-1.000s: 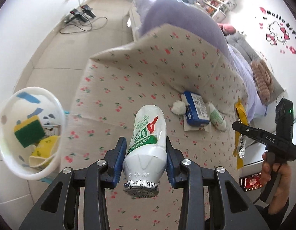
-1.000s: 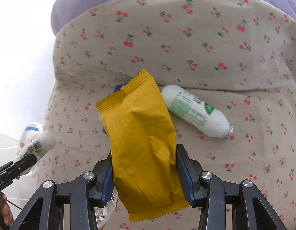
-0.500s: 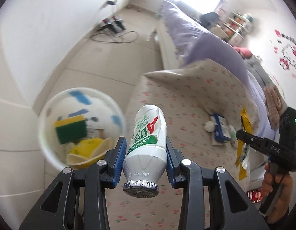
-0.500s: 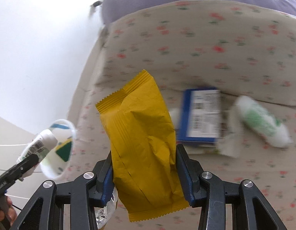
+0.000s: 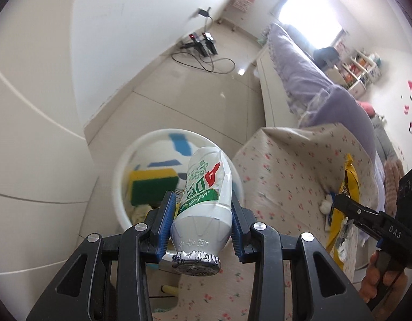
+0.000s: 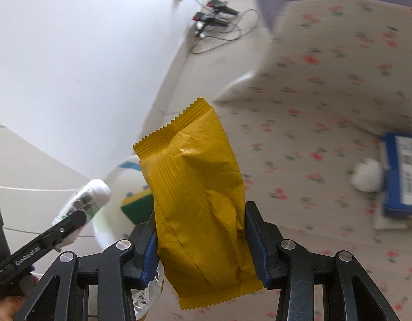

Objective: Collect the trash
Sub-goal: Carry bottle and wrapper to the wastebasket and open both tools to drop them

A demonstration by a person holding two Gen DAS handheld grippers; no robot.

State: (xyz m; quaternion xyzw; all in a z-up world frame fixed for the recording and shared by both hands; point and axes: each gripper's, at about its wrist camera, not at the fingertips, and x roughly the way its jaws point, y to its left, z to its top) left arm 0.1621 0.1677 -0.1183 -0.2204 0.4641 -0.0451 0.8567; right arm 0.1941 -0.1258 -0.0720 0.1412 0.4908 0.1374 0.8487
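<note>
My left gripper (image 5: 203, 222) is shut on a white drink bottle (image 5: 204, 200) with a green and red label and a foil cap, held over the white trash bin (image 5: 120, 176). The bin holds a green and yellow sponge (image 5: 152, 184) and other scraps. My right gripper (image 6: 200, 235) is shut on a yellow snack wrapper (image 6: 198, 200); the same wrapper shows in the left wrist view (image 5: 349, 182). In the right wrist view the bin (image 6: 117, 176) lies behind the wrapper, with the left gripper's bottle (image 6: 83, 200) over its left rim.
A cherry-print cloth (image 6: 313, 133) covers the bed end. On it lie a blue box (image 6: 401, 171) and a white paper wad (image 6: 366, 176). Cables and chargers (image 5: 203, 45) lie on the tiled floor by the wall. A purple quilt (image 5: 326, 88) lies farther back.
Both grippers have swung left, away from the bed. The bin now lies under the left gripper's bottle and behind the right gripper's wrapper. Both grips are unchanged.
</note>
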